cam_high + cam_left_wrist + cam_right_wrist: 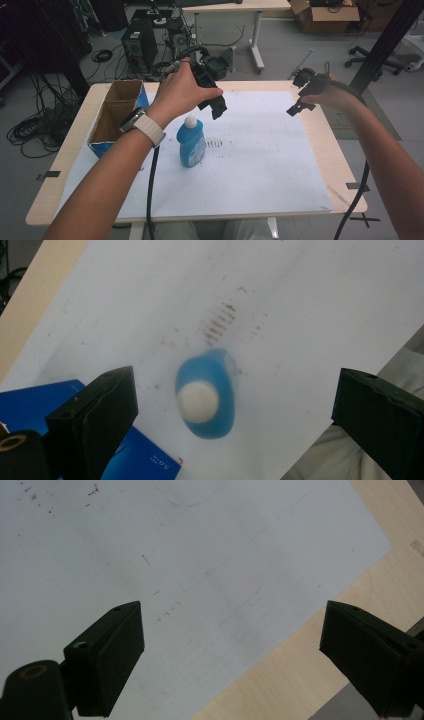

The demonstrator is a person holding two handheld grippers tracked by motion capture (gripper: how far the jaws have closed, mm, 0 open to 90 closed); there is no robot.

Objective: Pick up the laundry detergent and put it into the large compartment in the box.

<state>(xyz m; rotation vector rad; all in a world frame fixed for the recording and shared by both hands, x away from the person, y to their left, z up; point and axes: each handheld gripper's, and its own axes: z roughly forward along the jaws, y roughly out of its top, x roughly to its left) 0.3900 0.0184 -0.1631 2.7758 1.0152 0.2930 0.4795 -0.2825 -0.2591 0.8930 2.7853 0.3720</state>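
Blue bottle (191,142) stands upright on white sheet (260,170), white cap (198,400) up, w/ open cardboard box (116,112) just left of it. Left gripper (215,102) hangs above bottle, jaws wide apart, holding nothing. Right gripper (300,100) well apart at right, also spread, nothing betw. jaws.

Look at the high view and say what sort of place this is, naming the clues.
Probably a lab or workshop used for recording: a computer tower with loose cables on the floor, a cardboard box by a desk, and an office chair beyond the work table.
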